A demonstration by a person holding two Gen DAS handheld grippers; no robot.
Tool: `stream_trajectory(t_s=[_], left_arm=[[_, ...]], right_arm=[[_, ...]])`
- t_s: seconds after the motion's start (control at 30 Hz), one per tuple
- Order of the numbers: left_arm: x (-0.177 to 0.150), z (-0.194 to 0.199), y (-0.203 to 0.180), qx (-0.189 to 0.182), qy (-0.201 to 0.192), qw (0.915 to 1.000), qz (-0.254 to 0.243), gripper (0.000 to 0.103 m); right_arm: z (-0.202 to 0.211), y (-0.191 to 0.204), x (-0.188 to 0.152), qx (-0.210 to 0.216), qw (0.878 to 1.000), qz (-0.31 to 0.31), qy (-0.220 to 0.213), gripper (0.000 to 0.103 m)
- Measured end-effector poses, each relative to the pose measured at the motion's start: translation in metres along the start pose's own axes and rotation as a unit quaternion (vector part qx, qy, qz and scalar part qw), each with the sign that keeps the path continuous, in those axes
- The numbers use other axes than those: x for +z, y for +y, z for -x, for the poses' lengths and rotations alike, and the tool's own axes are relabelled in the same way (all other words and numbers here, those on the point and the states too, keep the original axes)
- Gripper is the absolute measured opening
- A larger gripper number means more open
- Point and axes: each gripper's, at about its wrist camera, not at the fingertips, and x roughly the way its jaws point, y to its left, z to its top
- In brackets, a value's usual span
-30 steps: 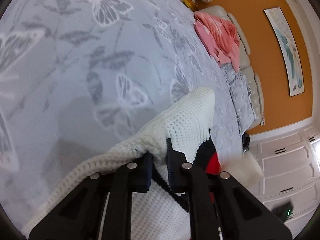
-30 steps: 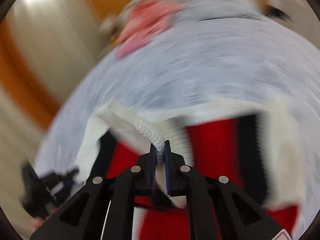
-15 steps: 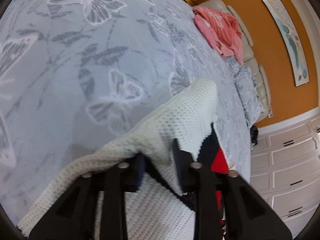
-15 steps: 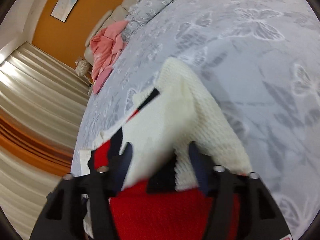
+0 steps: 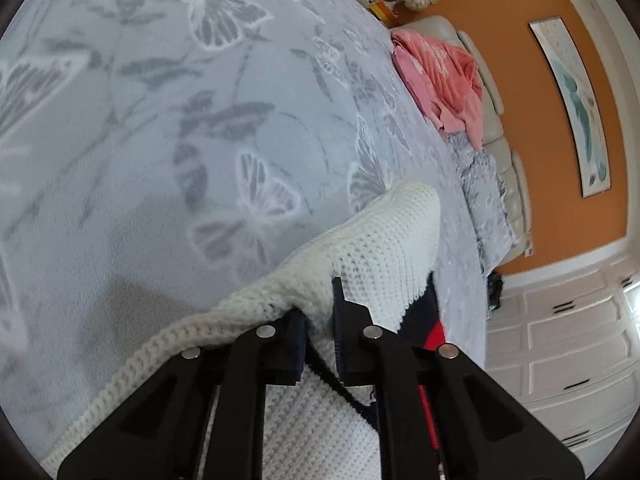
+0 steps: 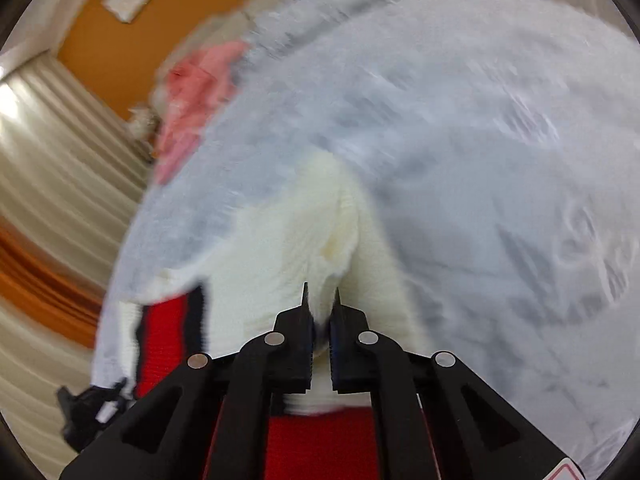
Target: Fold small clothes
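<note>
Both grippers have the white knit sweater (image 5: 384,240) pinched on the butterfly bedspread (image 5: 160,120). Left gripper (image 5: 320,320) jaws nearly closed on its edge; right gripper (image 6: 320,312) clamps a bunched fold. Pink blanket (image 5: 440,80) around 1 o'clock.

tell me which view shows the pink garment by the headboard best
The left wrist view. There the pink garment is sharp, draped in folds over the cream headboard beside the butterfly bedspread. In the right wrist view it is only a motion-blurred pink patch near the curtains, with no folds readable.
</note>
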Motion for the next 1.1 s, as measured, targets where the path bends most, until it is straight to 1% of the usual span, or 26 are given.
stream_trajectory(t_s=[0.03,0.07,0.1,0.13,0.17,0.2,0.23,0.27,0.3,0.33,0.37,0.4,0.43,0.47,0.5,0.53,0.6,0.7,0.73,0.77,0.8,0.83,0.93,1.0,1.07,1.1], left_arm=[[-0.003,0.0,-0.003,0.007,-0.002,0.9999,-0.009,0.01],[-0.006,0.0,-0.005,0.015,-0.006,0.9998,-0.015,0.01],[-0.006,0.001,-0.006,0.017,-0.006,0.9997,-0.015,0.011],[-0.006,0.001,-0.005,0.017,-0.005,0.9998,-0.01,0.012],[-0.005,0.002,-0.003,0.013,-0.002,0.9999,-0.002,0.012],[-0.005,0.002,-0.003,0.011,0.0,0.9999,0.002,0.012],[-0.004,0.002,-0.002,0.01,0.002,0.9999,0.005,0.012],[-0.003,0.003,-0.002,0.01,0.005,0.9999,0.009,0.013],[-0.003,0.003,-0.001,0.009,0.006,0.9999,0.013,0.013],[-0.003,0.003,-0.001,0.009,0.007,0.9998,0.017,0.013],[-0.004,0.003,0.0,0.007,0.009,0.9997,0.022,0.013],[-0.004,0.003,0.0,0.005,0.011,0.9996,0.025,0.013],[-0.003,0.004,0.001,0.002,0.013,0.9995,0.029,0.013],[-0.003,0.004,0.004,-0.004,0.016,0.9992,0.037,0.013],[-0.002,0.004,0.006,-0.009,0.018,0.9988,0.044,0.013],[-0.002,0.004,0.008,-0.014,0.02,0.9985,0.05,0.013],[-0.002,0.004,0.01,-0.021,0.021,0.9979,0.057,0.013],[-0.003,0.004,0.007,-0.012,0.018,0.9987,0.045,0.013],[-0.003,0.004,0.007,-0.01,0.017,0.9989,0.042,0.013],[-0.003,0.004,0.006,-0.008,0.015,0.999,0.041,0.013],[-0.003,0.004,0.006,-0.008,0.015,0.9989,0.043,0.013],[-0.003,0.005,0.007,-0.012,0.013,0.9986,0.05,0.013],[-0.001,0.01,0.012,-0.024,0.002,0.9972,0.071,0.011],[0.003,0.015,0.014,-0.024,-0.011,0.9968,0.075,0.01],[0.006,0.016,0.018,-0.028,-0.014,0.9963,0.08,0.01],[0.007,0.015,0.02,-0.031,-0.012,0.9961,0.082,0.01]], right_arm=[[-0.011,-0.01,-0.003,0.0,1.0,-0.008,0.016,0.002],[-0.009,-0.011,-0.004,0.008,1.0,-0.002,0.012,0.003],[-0.003,-0.006,-0.002,0.003,1.0,0.003,0.017,0.007],[0.005,-0.001,0.0,-0.008,1.0,0.003,0.017,0.015],[0.023,0.007,0.001,-0.04,0.999,0.004,0.001,0.021],[0.038,0.016,-0.002,-0.071,0.997,0.009,-0.022,0.028],[0.056,0.028,-0.004,-0.099,0.993,0.022,-0.054,0.032],[0.073,0.051,-0.007,-0.095,0.99,0.051,-0.089,0.039],[0.076,0.078,-0.008,-0.074,0.99,0.08,-0.093,0.059],[0.066,0.11,-0.007,-0.046,0.99,0.115,-0.07,0.069],[0.053,0.135,-0.008,-0.018,0.989,0.142,-0.041,0.069],[0.035,0.165,-0.011,0.024,0.984,0.174,-0.005,0.069],[0.016,0.194,-0.016,0.056,0.978,0.2,0.023,0.069],[-0.012,0.229,-0.023,0.076,0.968,0.233,0.058,0.069],[-0.036,0.259,-0.032,0.084,0.957,0.262,0.087,0.067],[-0.065,0.292,-0.042,0.086,0.944,0.299,0.111,0.064],[-0.103,0.331,-0.054,0.081,0.929,0.334,0.137,0.064],[-0.149,0.362,-0.061,0.068,0.921,0.349,0.159,0.064],[-0.161,0.368,-0.064,0.065,0.919,0.35,0.171,0.055],[-0.176,0.372,-0.068,0.055,0.916,0.352,0.185,0.04],[-0.187,0.374,-0.072,0.048,0.912,0.355,0.202,0.011],[-0.195,0.376,-0.074,0.04,0.909,0.355,0.214,0.012],[-0.201,0.389,-0.07,0.057,0.914,0.35,0.195,0.011],[-0.21,0.398,-0.071,0.058,0.916,0.349,0.191,0.011],[-0.227,0.406,-0.077,0.04,0.912,0.358,0.197,0.011],[-0.236,0.405,-0.081,0.032,0.908,0.367,0.199,0.011]])
